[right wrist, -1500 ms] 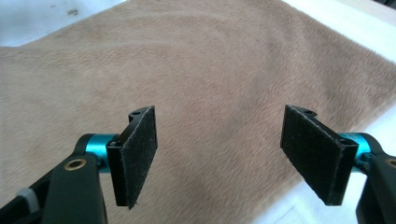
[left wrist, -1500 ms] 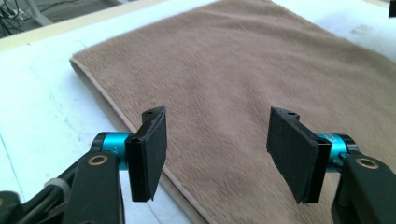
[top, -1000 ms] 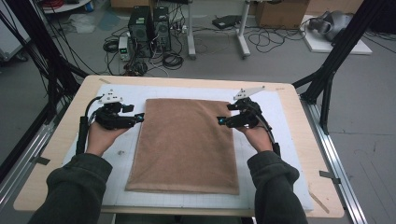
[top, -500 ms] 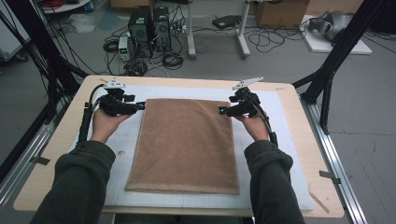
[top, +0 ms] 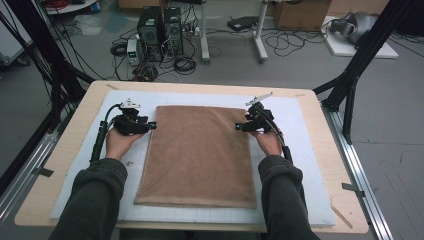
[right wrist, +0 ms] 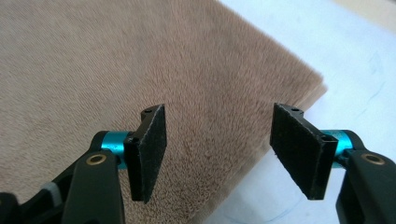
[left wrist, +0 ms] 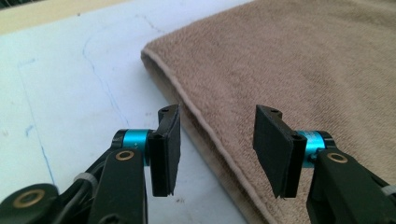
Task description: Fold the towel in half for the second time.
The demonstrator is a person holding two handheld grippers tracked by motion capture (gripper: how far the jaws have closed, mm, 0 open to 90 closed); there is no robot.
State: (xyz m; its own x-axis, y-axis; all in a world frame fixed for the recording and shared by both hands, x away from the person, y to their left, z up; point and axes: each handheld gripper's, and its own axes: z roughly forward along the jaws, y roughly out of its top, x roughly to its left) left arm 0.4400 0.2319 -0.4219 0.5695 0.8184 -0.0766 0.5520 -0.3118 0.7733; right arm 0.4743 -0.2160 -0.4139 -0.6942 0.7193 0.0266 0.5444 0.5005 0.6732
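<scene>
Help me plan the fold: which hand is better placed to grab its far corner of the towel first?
Left, narrowly. The left tool already straddles the hemmed edge of the towel just below its corner; the right tool hovers over the towel's edge, open too.

Both forearms, in dark olive sleeves, reach forward from the near edge, roughly parallel. Left hand (top: 119,142) grips the black two-jaw left gripper (top: 150,126), jaws pointing inward to the right. Right hand (top: 266,141) grips the black two-jaw right gripper (top: 239,127), jaws pointing inward to the left. Both sets of jaws have just been closing; pads stand apart, pressing on nothing. Black cables trail back along each forearm.
</scene>
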